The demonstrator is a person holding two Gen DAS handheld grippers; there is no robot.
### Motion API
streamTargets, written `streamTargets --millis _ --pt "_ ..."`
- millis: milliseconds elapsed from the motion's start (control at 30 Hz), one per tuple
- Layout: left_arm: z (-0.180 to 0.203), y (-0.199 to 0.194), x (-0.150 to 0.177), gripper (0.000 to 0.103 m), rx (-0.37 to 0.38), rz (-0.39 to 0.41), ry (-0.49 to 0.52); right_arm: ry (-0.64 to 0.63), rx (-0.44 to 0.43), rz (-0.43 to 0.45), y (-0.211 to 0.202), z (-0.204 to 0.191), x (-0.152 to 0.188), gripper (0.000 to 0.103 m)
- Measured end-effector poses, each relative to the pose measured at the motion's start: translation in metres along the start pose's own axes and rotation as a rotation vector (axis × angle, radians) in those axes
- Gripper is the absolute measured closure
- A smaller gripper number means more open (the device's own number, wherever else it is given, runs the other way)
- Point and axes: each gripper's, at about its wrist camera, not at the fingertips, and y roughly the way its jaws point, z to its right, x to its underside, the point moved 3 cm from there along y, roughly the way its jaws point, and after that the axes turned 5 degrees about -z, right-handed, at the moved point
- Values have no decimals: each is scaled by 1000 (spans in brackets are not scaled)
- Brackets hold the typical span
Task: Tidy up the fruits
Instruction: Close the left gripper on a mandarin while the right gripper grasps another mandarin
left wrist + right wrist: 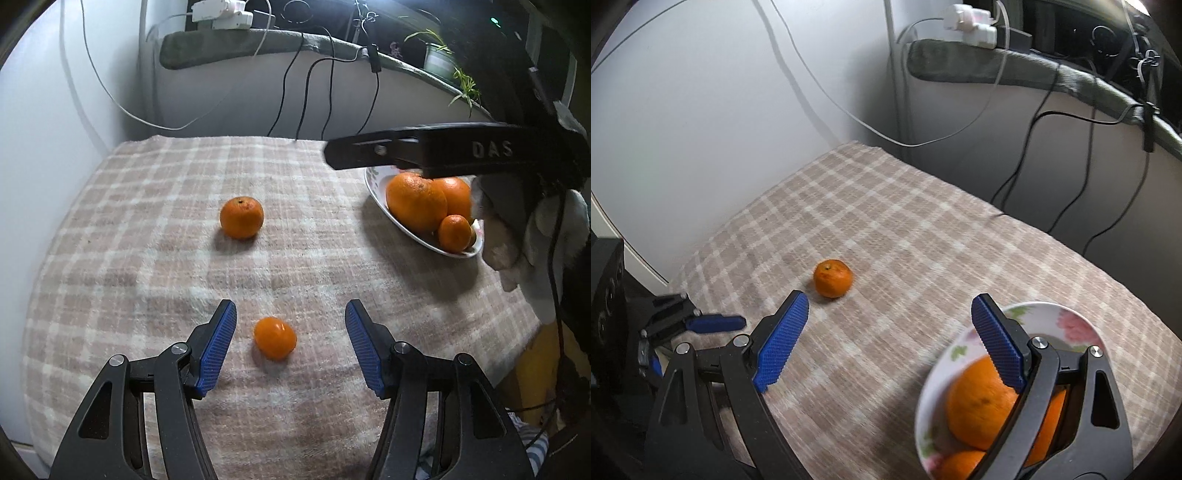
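Abt halfway, I'd judge: 3 oranges already in the floral plate (373,188), 2 left on the checked-cloth counter (147,221) — small mandarin (275,338) between spread left gripper (290,317), bigger mandarin (242,217) farther off; right gripper (890,314) spread, empty, above plate.

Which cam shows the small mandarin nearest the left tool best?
Left wrist. The small mandarin lies in full view on the checked cloth, between the open fingers of the left tool, untouched. The right wrist view does not show it; there the left tool appears only at the frame's edge.
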Motion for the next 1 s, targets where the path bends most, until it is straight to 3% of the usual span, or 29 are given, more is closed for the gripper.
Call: streamTargets --millis 467,533,700,1000 --pt "-14 9 8 55 20 -19 -40 -24 -60 -87 48 -26 -18 12" --pt "-18 11 8 57 23 -22 -41 -24 -66 -106 56 -28 -19 18" --pt "-20 13 10 63 29 -25 -40 -30 -67 -135 71 -31 -17 19" --pt "-23 15 12 68 48 -21 -46 -47 -61 -170 90 -36 -13 30"
